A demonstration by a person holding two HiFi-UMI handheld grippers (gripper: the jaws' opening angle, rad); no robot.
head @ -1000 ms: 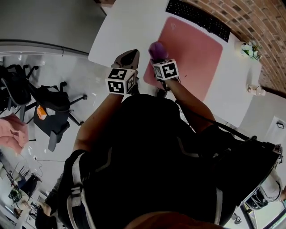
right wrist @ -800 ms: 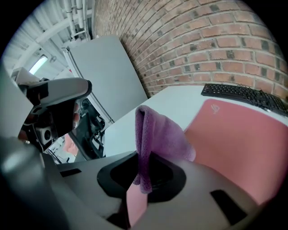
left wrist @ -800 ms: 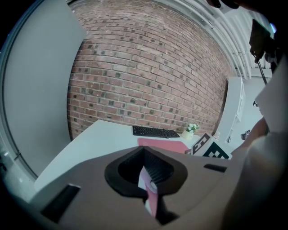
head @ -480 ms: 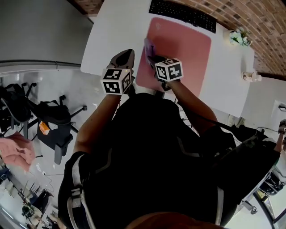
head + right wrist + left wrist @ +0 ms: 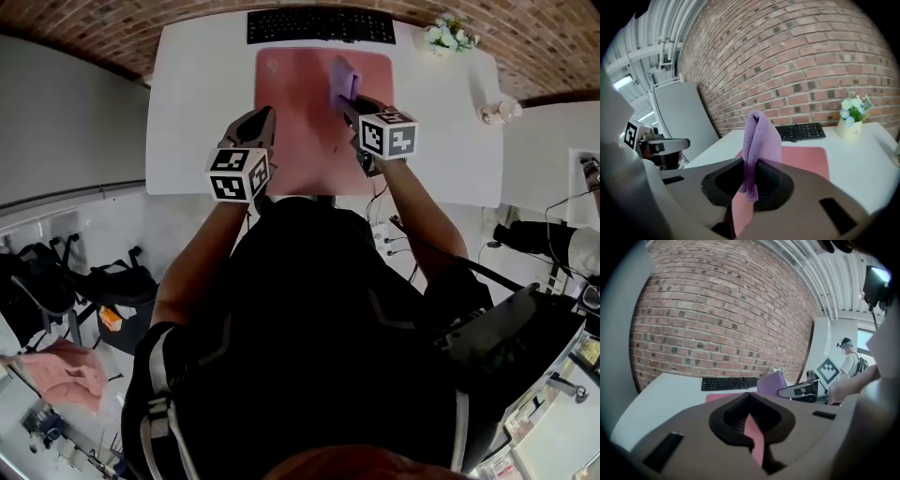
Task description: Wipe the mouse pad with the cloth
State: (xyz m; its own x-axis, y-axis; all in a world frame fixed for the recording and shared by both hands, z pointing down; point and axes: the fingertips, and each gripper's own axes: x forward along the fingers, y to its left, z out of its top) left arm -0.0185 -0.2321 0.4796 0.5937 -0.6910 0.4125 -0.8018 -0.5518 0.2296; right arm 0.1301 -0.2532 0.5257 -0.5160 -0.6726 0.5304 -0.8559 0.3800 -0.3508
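The pink mouse pad point(image 5: 300, 112) lies on the white table point(image 5: 202, 112), just in front of a black keyboard point(image 5: 319, 25). My right gripper point(image 5: 350, 99) hovers over the pad's right half, shut on a purple cloth point(image 5: 344, 77). In the right gripper view the cloth point(image 5: 760, 136) stands up folded between the jaws, with the pad point(image 5: 806, 159) beyond. My left gripper point(image 5: 262, 120) is over the pad's left near part; its jaws stand together with nothing in them point(image 5: 750, 403). From the left gripper view, the cloth point(image 5: 772, 382) shows to the right.
A small pot of flowers point(image 5: 448, 35) stands at the table's far right, and a small pale object point(image 5: 495, 111) near the right edge. A brick wall runs behind the table. The table's near edge is just below both grippers. A person point(image 5: 847, 357) stands far right.
The right gripper has carried the cloth from the pad's near left part to its right half. The head view has swung so the table sits square. The left gripper stays by the pad's left.
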